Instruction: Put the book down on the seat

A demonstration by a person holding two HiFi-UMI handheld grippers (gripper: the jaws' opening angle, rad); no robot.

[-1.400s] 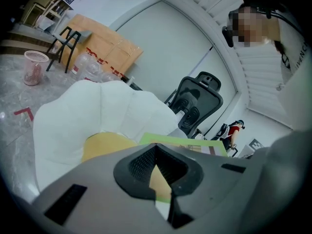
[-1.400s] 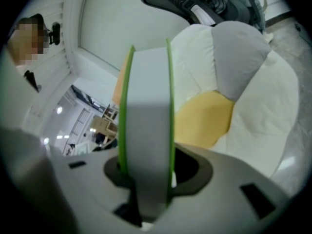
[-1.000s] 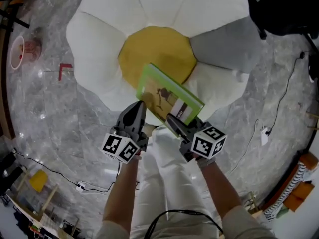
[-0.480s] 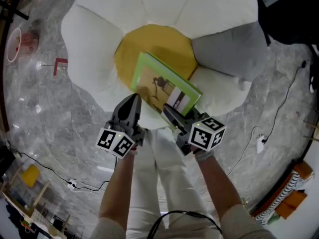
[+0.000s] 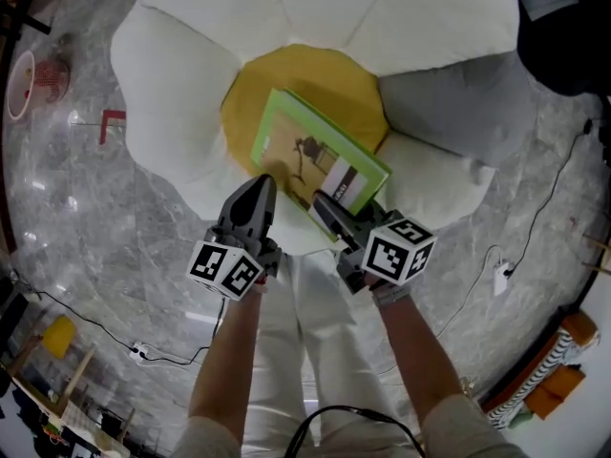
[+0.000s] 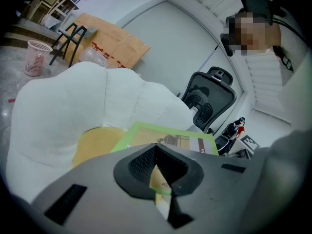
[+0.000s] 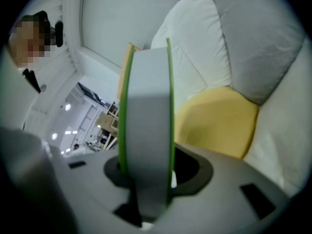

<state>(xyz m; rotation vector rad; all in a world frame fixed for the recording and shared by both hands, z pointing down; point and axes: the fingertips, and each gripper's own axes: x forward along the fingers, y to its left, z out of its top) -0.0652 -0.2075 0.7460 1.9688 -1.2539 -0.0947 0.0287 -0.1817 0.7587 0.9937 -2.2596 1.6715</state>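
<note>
The book point(image 5: 320, 165), green-edged with a brown picture cover, hangs tilted over the yellow centre point(image 5: 315, 79) of the flower-shaped seat, whose white petals point(image 5: 172, 74) spread round it. My left gripper point(image 5: 265, 181) is shut on the book's near left corner, which shows between its jaws point(image 6: 158, 172). My right gripper point(image 5: 320, 201) is shut on the near right edge. In the right gripper view point(image 7: 146, 179) the book point(image 7: 146, 126) stands edge-on, grey pages between green covers. Whether the book's far corner touches the cushion I cannot tell.
A grey petal point(image 5: 458, 103) lies at the seat's right. On the marble floor are a pink basket point(image 5: 21, 84), a red mark point(image 5: 110, 122), cables and a white plug point(image 5: 498, 280). A black office chair point(image 6: 209, 94) and leaning cardboard point(image 6: 114, 45) stand behind the seat.
Both grippers have carried the book forward and down, so it now lies further over the yellow centre. The grip on it is unchanged.
</note>
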